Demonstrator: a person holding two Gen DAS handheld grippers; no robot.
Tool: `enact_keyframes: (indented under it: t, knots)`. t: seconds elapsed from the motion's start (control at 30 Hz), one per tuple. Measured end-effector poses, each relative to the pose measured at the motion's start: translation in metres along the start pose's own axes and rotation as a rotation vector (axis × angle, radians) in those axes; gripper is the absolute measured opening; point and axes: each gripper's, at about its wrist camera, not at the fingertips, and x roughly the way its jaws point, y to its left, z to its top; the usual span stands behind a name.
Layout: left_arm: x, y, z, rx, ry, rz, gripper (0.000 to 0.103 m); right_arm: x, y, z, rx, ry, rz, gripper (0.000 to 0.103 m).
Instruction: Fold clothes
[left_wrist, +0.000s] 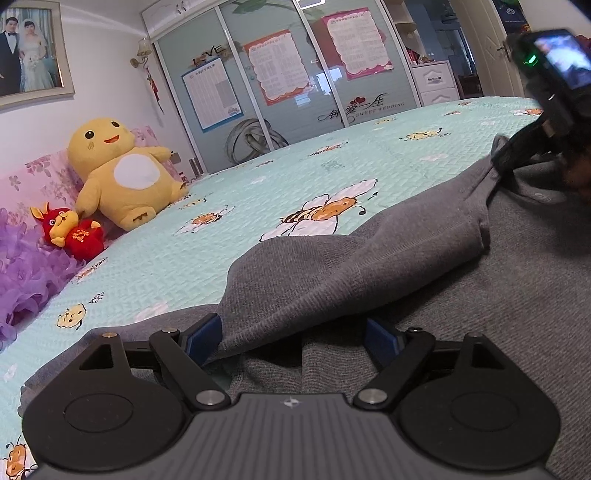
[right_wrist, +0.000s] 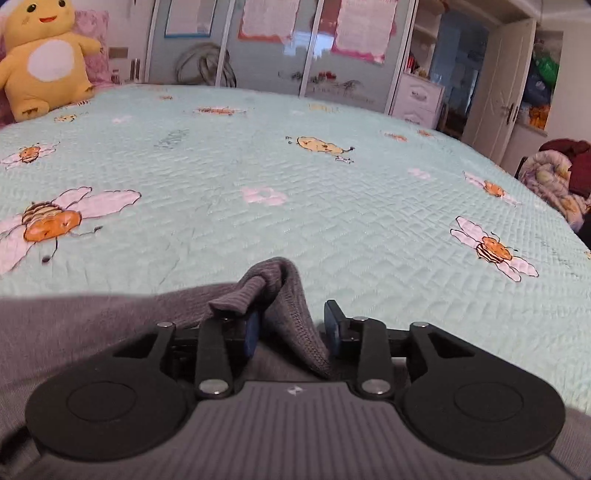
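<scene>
A grey knit garment (left_wrist: 424, 280) lies on the light green bee-print bedspread (left_wrist: 240, 206). My left gripper (left_wrist: 295, 336) is open, its blue pads wide apart, with a raised grey fold lying between them. My right gripper (right_wrist: 291, 328) is open too; a bunched corner of the garment (right_wrist: 284, 295) stands loose between its pads. The right gripper also shows at the upper right of the left wrist view (left_wrist: 517, 147), at a lifted point of the cloth. The garment's front edge is hidden under both grippers.
A big yellow plush toy (left_wrist: 122, 166) and a small red plush (left_wrist: 70, 232) sit by the pink headboard, with purple ruffles (left_wrist: 26, 269) at the left. Mirrored wardrobe doors (left_wrist: 280, 81) stand behind the bed. A heap of bedding (right_wrist: 557, 181) is at the right.
</scene>
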Motion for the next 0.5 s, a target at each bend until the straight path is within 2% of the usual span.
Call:
enact_keyframes:
  t: [0.07,0.13,0.2,0.5]
  knots:
    - [0.0,0.001,0.0,-0.001,-0.001,-0.001,0.087,-0.02,-0.008,-0.001,0.042,-0.038,-0.013,0.048]
    - [0.0,0.001,0.0,-0.001,-0.001,0.0,0.087,-0.052,-0.022,-0.004,0.084,-0.113,0.001,0.057]
    - [0.0,0.001,-0.001,-0.001,-0.002,0.0,0.087,-0.085,-0.035,-0.011,0.088,-0.174,-0.009,0.069]
    - [-0.002,0.001,-0.002,-0.003,-0.009,-0.005,0.089,-0.112,-0.068,-0.087,0.219,-0.002,-0.02,0.071]
